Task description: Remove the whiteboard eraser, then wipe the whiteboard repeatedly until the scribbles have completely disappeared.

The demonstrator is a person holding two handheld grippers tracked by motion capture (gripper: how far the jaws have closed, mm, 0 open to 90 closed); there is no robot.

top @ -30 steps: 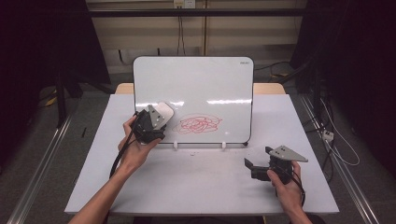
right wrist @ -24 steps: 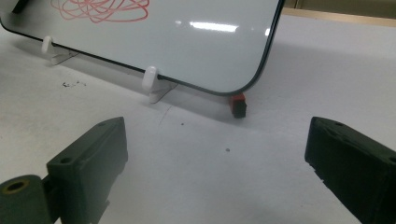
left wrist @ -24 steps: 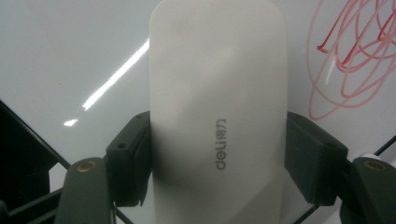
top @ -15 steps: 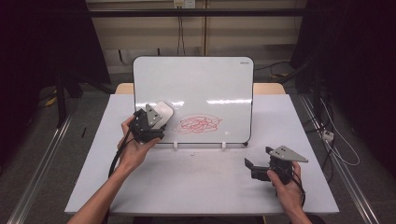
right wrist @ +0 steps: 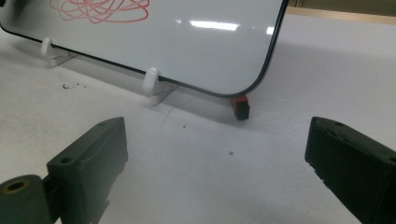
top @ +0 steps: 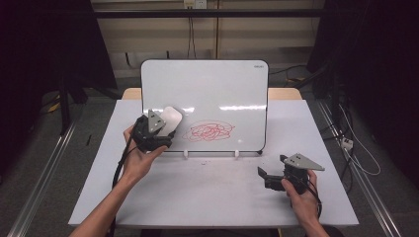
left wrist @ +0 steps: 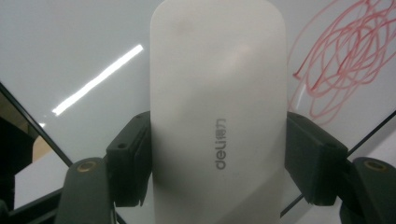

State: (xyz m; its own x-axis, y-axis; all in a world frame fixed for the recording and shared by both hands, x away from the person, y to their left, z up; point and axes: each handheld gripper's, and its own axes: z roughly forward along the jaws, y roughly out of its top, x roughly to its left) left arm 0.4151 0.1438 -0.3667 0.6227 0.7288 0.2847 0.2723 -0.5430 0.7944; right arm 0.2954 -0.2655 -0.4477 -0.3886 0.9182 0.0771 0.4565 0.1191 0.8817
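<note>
Nearest the person, the right gripper rests low over the white table with its jaws spread wide and empty. Farther off, the left gripper clamps a white oblong plastic eraser against the upright glossy whiteboard, just left of a red scribble.

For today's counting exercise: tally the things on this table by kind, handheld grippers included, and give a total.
Whiteboard: 1
White deli eraser: 1
White board feet: 2
Grippers, left gripper shut on the eraser and right gripper open: 2
Small red-and-black object by the board's corner: 1
Total: 7
</note>
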